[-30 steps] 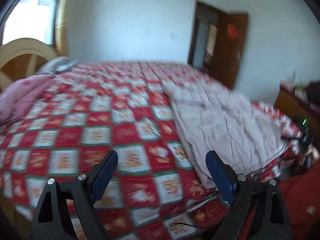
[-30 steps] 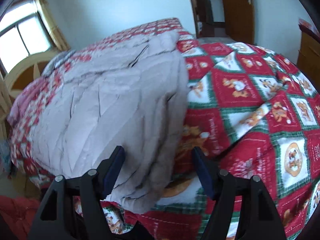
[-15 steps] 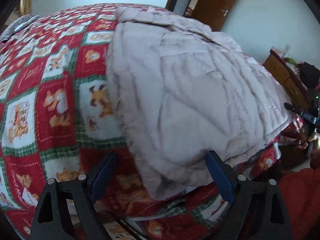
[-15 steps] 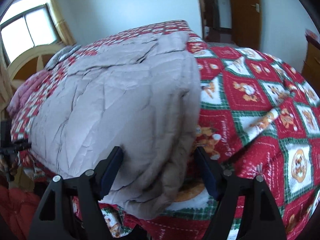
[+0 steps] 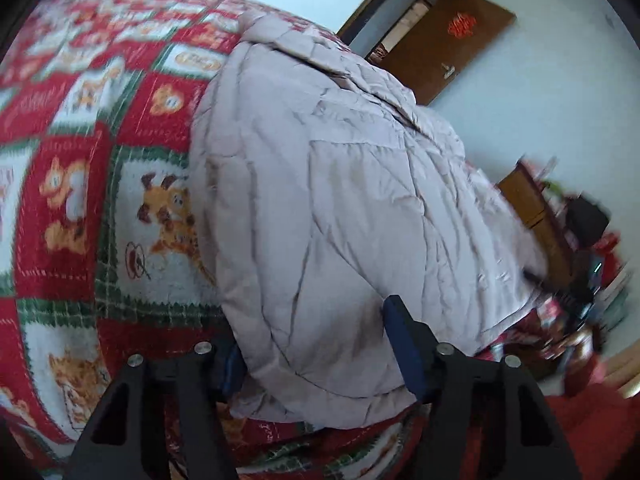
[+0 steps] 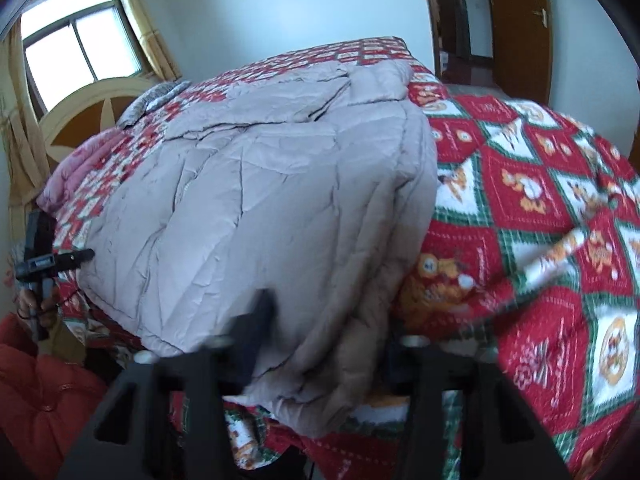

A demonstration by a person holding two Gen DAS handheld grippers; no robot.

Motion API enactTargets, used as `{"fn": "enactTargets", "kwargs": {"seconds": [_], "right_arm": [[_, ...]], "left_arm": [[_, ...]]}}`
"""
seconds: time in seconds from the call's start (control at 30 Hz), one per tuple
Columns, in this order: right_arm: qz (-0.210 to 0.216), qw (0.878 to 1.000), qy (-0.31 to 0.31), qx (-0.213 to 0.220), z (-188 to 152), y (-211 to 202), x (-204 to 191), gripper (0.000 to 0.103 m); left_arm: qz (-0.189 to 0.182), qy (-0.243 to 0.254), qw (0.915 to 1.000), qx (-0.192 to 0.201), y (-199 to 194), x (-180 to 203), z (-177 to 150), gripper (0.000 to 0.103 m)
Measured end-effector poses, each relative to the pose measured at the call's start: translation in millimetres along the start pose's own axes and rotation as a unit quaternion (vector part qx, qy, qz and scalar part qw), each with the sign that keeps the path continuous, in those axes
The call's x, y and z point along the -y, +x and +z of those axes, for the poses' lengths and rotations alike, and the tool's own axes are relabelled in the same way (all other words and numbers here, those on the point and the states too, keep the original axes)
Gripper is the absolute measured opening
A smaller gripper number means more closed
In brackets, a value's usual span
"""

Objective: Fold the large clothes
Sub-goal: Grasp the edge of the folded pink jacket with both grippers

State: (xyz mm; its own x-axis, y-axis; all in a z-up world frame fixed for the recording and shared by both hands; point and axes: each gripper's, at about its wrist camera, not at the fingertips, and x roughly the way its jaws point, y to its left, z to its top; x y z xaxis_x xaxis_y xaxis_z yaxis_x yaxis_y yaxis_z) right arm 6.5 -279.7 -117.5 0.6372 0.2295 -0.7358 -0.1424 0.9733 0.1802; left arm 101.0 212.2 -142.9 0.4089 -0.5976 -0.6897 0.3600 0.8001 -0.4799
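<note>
- A pale grey-beige quilted garment (image 5: 352, 208), puffy and creased along its stitched seams, lies spread on a bed under a red, green and white patchwork bedspread (image 5: 80, 184) printed with cartoon animals
- Its near hem bulges over the bed's front edge at 6 o'clock in both wrist views; a folded flap sits at its far end, toward 12 o'clock
- The left gripper (image 5: 316, 356) is closing, its blue pads on either side of the hem corner, fabric between them
- The right gripper (image 6: 328, 340) is closing too, blurred, around the opposite hem corner
- A brown door (image 5: 444, 44) stands at 1 o'clock in the left view
</note>
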Motion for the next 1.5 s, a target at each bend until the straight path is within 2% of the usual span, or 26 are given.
{"fn": "enactTargets", "kwargs": {"seconds": [0.1, 0.2, 0.3, 0.4, 0.47, 0.57, 0.67, 0.73, 0.83, 0.9, 0.97, 1.03, 1.13, 1.23, 1.37, 1.5], "right_arm": [[0.011, 1.000, 0.013, -0.002, 2, 1, -1, 0.018], [0.037, 0.998, 0.039, 0.017, 1, -12, 1, 0.015], [0.073, 0.994, 0.062, 0.043, 2, -38, 4, 0.014], [0.114, 0.987, 0.084, 0.071, 2, -66, 5, 0.014], [0.143, 0.981, 0.098, 0.090, 0, -85, 5, 0.014], [0.184, 0.968, 0.118, 0.122, -1, -112, 6, 0.014], [0.206, 0.956, 0.138, 0.160, 6, -137, 9, 0.014], [0.213, 0.949, 0.149, 0.180, 17, -146, 13, 0.014], [0.211, 0.946, 0.148, 0.197, 45, -150, 20, 0.014], [0.208, 0.944, 0.146, 0.211, 72, -148, 24, 0.014], [0.209, 0.940, 0.155, 0.221, 108, -137, 32, 0.014], [0.200, 0.940, 0.164, 0.224, 135, -123, 39, 0.014], [0.182, 0.942, 0.188, 0.211, 186, -77, 50, 0.014], [0.142, 0.950, 0.199, 0.195, 224, -28, 57, 0.014], [0.081, 0.957, 0.221, 0.169, 253, 47, 79, 0.014], [0.046, 0.956, 0.253, 0.140, 254, 113, 105, 0.016]], "left_arm": [[0.012, 0.021, 0.9997, 0.008, 2, 14, -1, 0.022], [-0.002, 0.008, 0.9998, 0.018, -7, 17, 6, 0.016], [-0.052, 0.016, 0.9973, 0.049, -40, 23, 11, 0.014], [-0.097, 0.052, 0.9904, 0.084, -74, 43, 12, 0.014], [-0.098, 0.097, 0.9860, 0.094, -99, 66, 7, 0.014], [-0.105, 0.136, 0.9797, 0.103, -121, 88, 2, 0.014], [-0.128, 0.139, 0.9735, 0.129, -140, 100, 7, 0.014], [-0.129, 0.131, 0.9719, 0.147, -147, 101, 18, 0.014], [-0.121, 0.081, 0.9751, 0.167, -147, 93, 62, 0.014], [-0.121, 0.036, 0.9770, 0.172, -141, 80, 96, 0.015], [-0.105, -0.008, 0.9788, 0.176, -117, 59, 141, 0.015], [-0.094, -0.043, 0.9793, 0.174, -95, 43, 171, 0.015], [-0.074, -0.103, 0.9785, 0.163, -50, 15, 217, 0.015], [-0.020, -0.141, 0.9793, 0.143, 1, -6, 261, 0.015], [0.043, -0.164, 0.9777, 0.124, 54, -28, 295, 0.018], [0.084, -0.189, 0.9751, 0.081, 108, -55, 314, 0.018]]}}
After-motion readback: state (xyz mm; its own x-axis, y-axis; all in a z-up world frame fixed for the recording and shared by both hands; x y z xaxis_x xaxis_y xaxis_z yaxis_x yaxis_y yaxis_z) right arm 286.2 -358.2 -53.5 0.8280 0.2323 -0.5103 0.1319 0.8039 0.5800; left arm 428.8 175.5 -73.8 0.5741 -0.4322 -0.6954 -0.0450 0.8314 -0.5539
